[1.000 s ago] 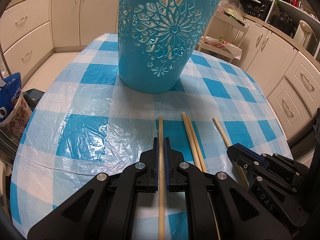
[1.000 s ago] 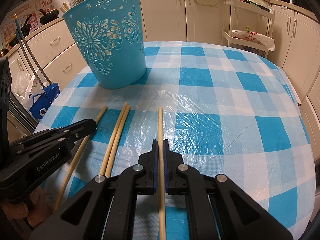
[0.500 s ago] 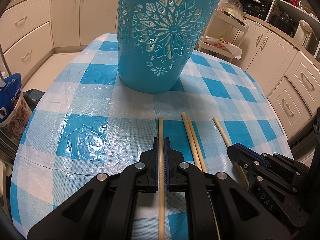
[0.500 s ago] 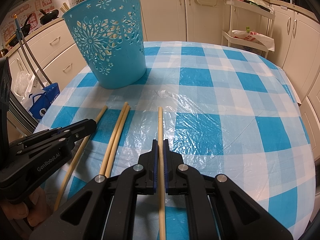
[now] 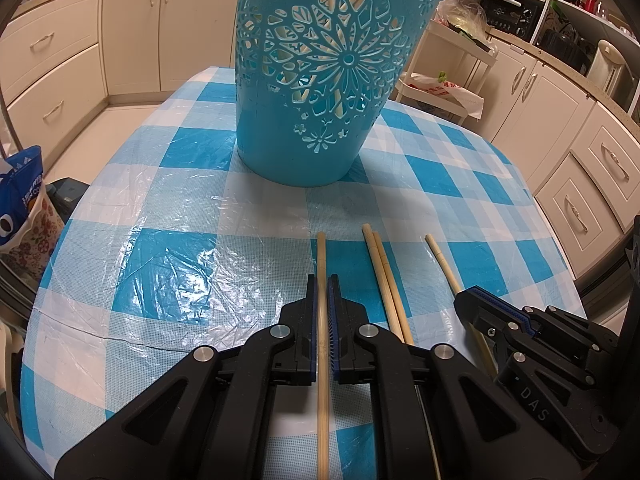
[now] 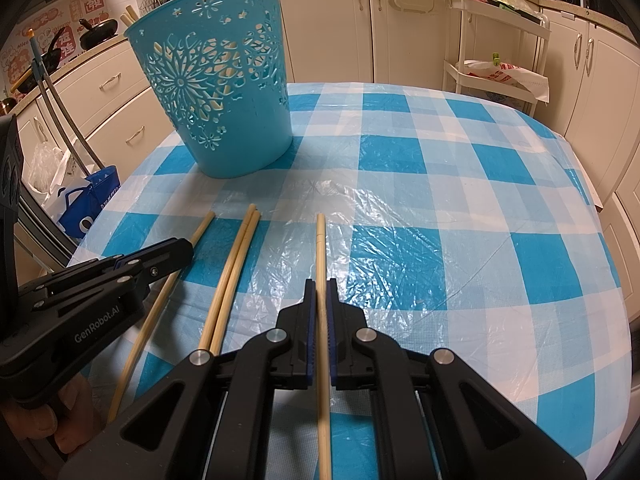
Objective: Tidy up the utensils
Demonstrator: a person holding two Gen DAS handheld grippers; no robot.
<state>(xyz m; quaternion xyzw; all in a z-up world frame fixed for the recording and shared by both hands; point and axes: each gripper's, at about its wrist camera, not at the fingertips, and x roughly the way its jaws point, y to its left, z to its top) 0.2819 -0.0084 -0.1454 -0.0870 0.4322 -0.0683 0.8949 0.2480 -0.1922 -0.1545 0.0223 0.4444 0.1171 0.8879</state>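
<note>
Bamboo chopsticks, some already in my blue basket (image 5: 320, 80); my left gripper (image 5: 322, 304) and right gripper (image 6: 319, 304) each clamp one chopstick; a pair (image 6: 232, 268) awaits on the table.

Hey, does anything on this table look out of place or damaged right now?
Four chopsticks lie loose on the tablecloth instead of in the blue basket: a touching pair between the two gripped singles. No damage or spill visible.
</note>
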